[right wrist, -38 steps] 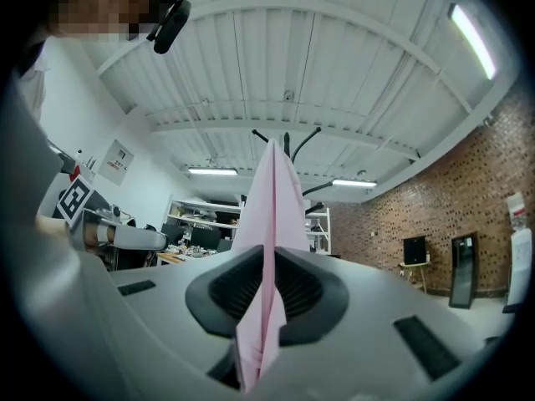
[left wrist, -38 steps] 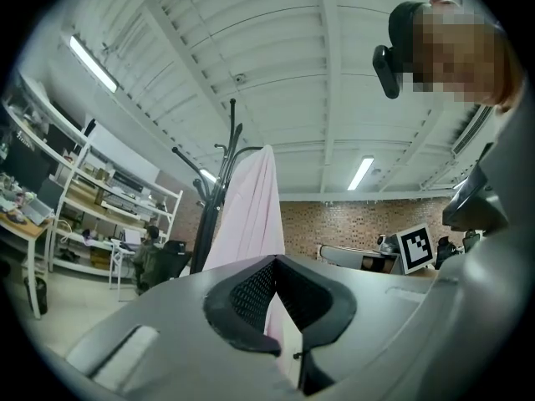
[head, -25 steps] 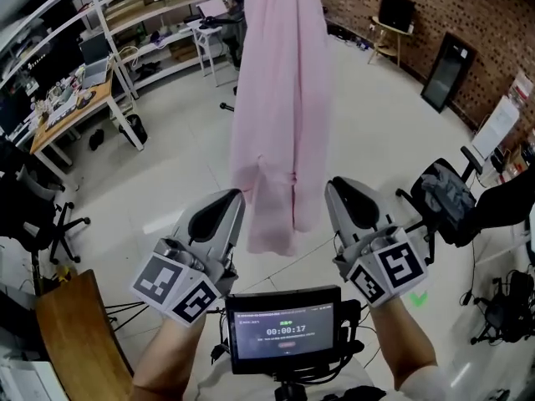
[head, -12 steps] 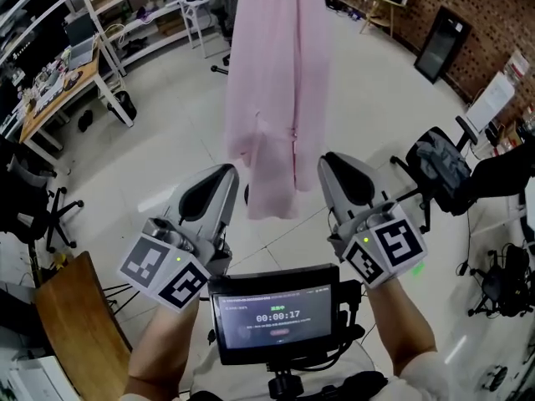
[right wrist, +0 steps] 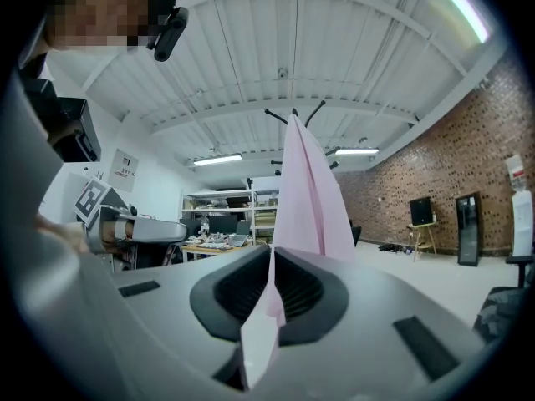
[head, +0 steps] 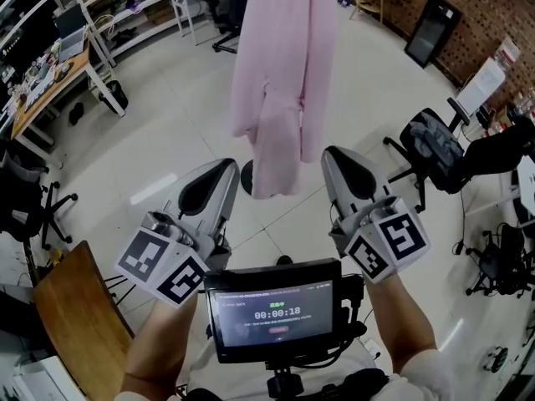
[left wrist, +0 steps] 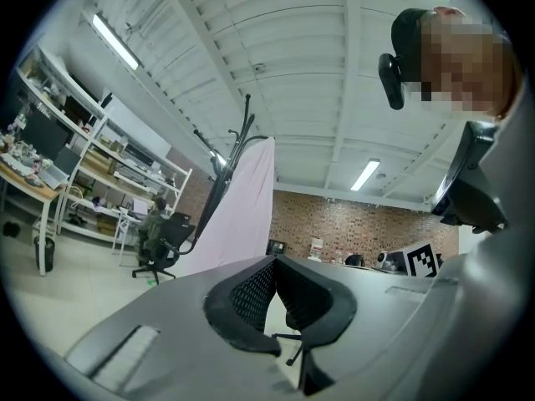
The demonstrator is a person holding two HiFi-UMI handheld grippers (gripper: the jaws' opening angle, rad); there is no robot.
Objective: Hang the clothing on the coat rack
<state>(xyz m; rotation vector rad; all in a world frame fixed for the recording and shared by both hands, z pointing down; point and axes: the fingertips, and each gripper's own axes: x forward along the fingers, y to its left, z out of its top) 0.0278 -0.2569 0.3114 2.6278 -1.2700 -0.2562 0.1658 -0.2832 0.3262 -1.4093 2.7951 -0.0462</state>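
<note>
A long pink garment hangs from the dark coat rack, whose hooks stick out above its top. Its hem ends just beyond and between my two grippers, touching neither. My left gripper is held low at the left, jaws together and empty; in the left gripper view the garment hangs ahead to the left of its jaws. The right gripper is level with it, jaws shut to a thin slit through which the pink cloth shows behind.
A small screen sits on the rig between my forearms. An office chair with a grey bag stands at the right, another chair and a wooden board at the left. Desks and shelves line the far left wall.
The garment's hem, which hung down between the two grippers, now ends farther ahead of their tips. Both grippers stay side by side with jaws together.
</note>
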